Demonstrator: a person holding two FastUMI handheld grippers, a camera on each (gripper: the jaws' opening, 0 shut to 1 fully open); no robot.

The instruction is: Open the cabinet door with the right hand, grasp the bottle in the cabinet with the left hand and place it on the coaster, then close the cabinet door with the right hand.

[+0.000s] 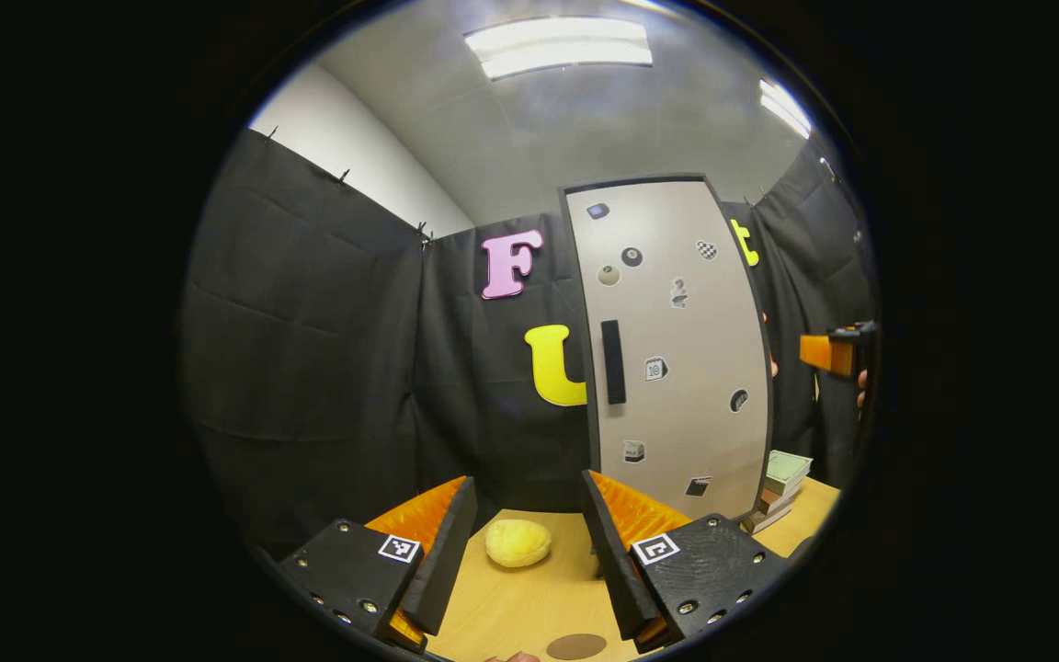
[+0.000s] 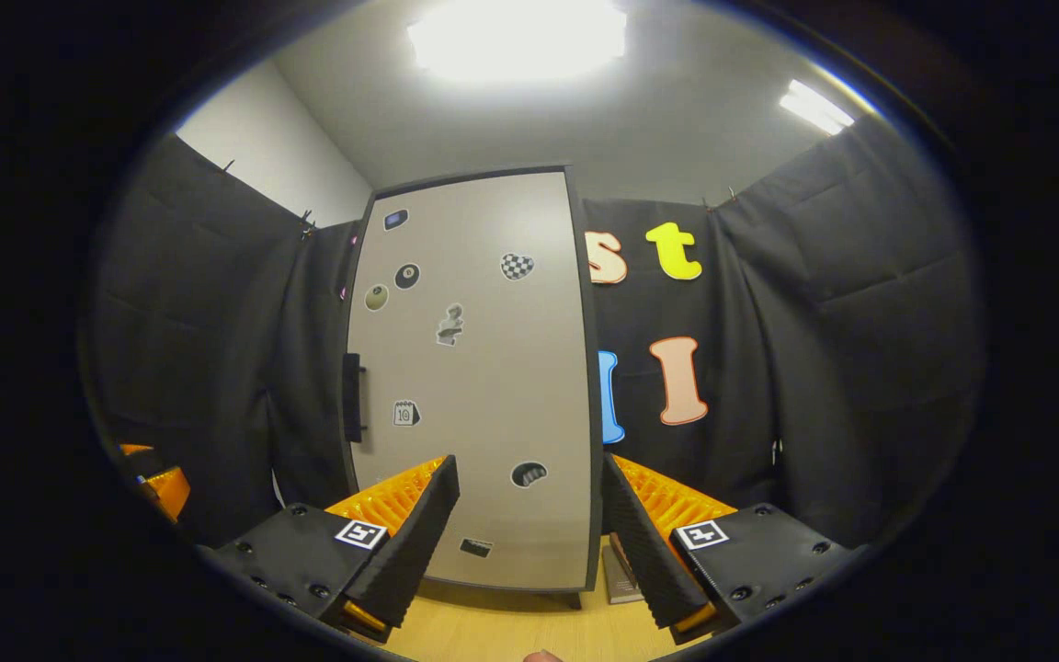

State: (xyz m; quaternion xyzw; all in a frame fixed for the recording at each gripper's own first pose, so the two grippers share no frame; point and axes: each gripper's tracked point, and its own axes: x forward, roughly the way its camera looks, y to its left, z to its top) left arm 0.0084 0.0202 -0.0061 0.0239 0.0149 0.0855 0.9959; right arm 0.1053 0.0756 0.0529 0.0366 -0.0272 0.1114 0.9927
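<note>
In the left gripper view, the left gripper (image 1: 529,538) hovered with jaws wide and empty over the wooden surface (image 1: 529,607), the brown coaster (image 1: 575,646) at the near edge and a yellow bun-like lump (image 1: 518,542) just beyond. Farther back stood the cabinet (image 1: 677,359), its door shut with the dark handle (image 1: 613,361) on its left edge and books (image 1: 782,487) stacked beside it. The right gripper (image 2: 529,533) also held its jaws wide and empty, facing the door.

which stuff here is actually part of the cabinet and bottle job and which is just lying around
Part of the job:
- cabinet door, shut
- door handle
- coaster on the table
- left gripper, open
- right gripper, open

Just lying about:
- yellow lumpy object on the table
- stack of books beside the cabinet
- stickers on the door
</note>
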